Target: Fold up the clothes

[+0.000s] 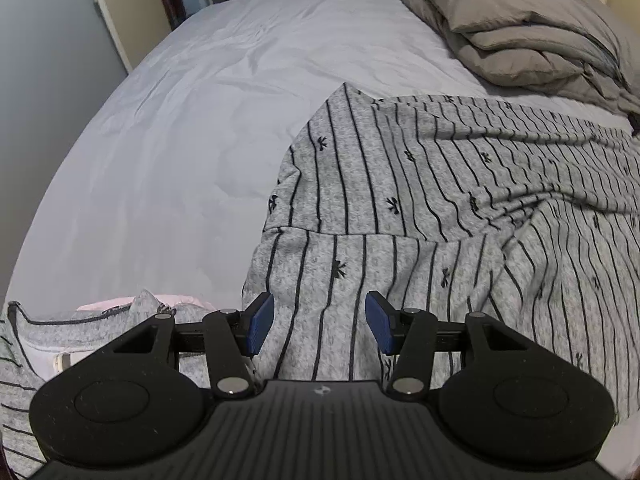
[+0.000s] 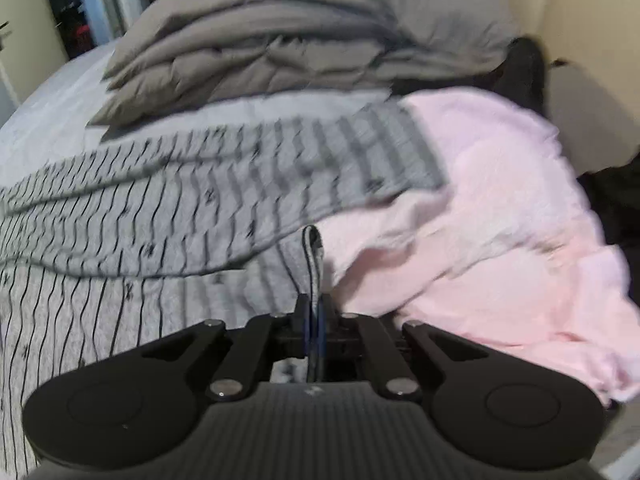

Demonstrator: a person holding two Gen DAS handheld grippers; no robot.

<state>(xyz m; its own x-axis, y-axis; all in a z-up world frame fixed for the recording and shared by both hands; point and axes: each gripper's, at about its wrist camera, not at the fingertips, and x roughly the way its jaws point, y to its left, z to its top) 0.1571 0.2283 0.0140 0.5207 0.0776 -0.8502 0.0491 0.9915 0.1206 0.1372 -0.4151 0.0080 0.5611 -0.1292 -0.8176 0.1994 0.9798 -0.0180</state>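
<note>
A grey garment with thin black stripes and small black motifs [image 1: 420, 208] lies crumpled on the white bed sheet [image 1: 180, 128]. My left gripper [image 1: 320, 322] hovers open just above its near part, blue pads apart with only cloth beneath. In the right wrist view, my right gripper [image 2: 314, 320] is shut on a dark-trimmed edge [image 2: 314, 264] of the same striped garment [image 2: 120, 220], which stands up in a narrow fold between the pads. A pink garment [image 2: 500, 220] lies to the right of it, partly under the striped cloth.
A folded taupe duvet [image 1: 520, 28] is stacked at the far right of the bed, seen also as the taupe duvet [image 2: 280, 40] behind the clothes. Another grey piece with a pink edge [image 1: 100, 320] lies near left. Dark items [image 2: 524, 64] sit by the cream wall.
</note>
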